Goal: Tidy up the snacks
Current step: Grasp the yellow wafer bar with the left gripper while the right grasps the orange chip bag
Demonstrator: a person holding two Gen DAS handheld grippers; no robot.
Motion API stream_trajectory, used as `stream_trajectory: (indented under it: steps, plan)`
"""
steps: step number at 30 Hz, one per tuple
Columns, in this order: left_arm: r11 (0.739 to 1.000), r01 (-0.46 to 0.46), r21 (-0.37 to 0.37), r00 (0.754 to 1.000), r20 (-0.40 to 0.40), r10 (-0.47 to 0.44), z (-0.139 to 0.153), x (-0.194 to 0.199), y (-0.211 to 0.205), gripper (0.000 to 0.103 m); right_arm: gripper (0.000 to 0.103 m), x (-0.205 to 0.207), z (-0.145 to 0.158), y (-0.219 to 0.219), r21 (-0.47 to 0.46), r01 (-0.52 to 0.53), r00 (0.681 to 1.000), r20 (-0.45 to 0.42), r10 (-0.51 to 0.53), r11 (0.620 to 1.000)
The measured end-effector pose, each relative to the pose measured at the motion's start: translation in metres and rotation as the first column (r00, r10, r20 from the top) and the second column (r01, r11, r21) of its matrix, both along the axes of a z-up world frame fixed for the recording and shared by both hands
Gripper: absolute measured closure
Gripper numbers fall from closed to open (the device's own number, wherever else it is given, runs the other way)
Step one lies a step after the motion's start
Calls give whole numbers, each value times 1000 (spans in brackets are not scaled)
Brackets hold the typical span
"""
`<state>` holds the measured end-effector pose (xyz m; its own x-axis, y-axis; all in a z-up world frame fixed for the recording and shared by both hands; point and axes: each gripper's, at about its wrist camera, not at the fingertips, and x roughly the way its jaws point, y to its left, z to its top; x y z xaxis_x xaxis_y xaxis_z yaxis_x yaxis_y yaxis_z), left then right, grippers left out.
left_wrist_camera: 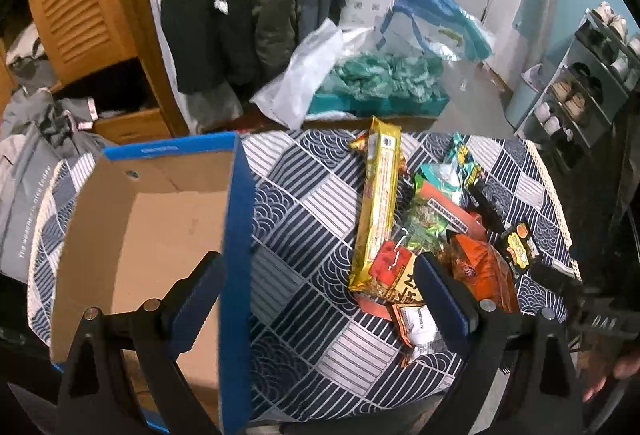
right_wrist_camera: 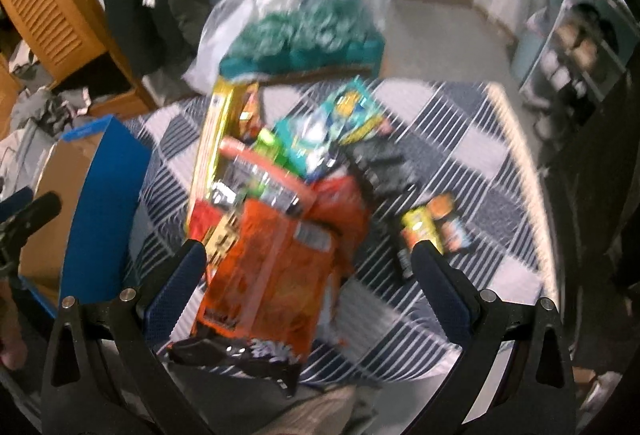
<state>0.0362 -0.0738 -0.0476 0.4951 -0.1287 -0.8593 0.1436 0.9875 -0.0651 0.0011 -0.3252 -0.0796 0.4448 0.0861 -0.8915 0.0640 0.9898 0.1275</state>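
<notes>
Snacks (left_wrist_camera: 420, 231) lie heaped on your patterned tablecloth (left_wrist_camera: 304, 203), right of the empty blue cardboard box (left_wrist_camera: 240, 235); your left gripper (left_wrist_camera: 320, 275) gapes wide, holding nothing, one finger inside the box. In the blurred right view, your right gripper (right_wrist_camera: 308, 267) spreads wide, empty, above an orange snack bag (right_wrist_camera: 276, 275).

Box (left_wrist_camera: 160, 227) left on table (left_wrist_camera: 304, 219); snack pile (left_wrist_camera: 432, 231) right (long packet (left_wrist_camera: 378, 203) nearest box).

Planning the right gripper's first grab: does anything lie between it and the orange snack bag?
Nothing visible does. The orange snack bag lies on top of the pile, right between the open right gripper's fingers, uncovered.
</notes>
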Motion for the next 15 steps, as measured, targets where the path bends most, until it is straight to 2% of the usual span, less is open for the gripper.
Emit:
stream_trajectory:
  steps: [7,12,15]
  plan:
    - [999,39,26,998,-54,-37,-20,9,-14,7,3,6,-33,15,30,-6,995,-103,9,1000]
    - [998,48,28,994,-100,-45,-36,17,-18,7,3,15,-51,17,22,17,988,-151,-13,1000]
    - [997,57,51,991,-122,-51,-45,22,-20,7,3,21,-64,15,51,40,981,-190,-29,998]
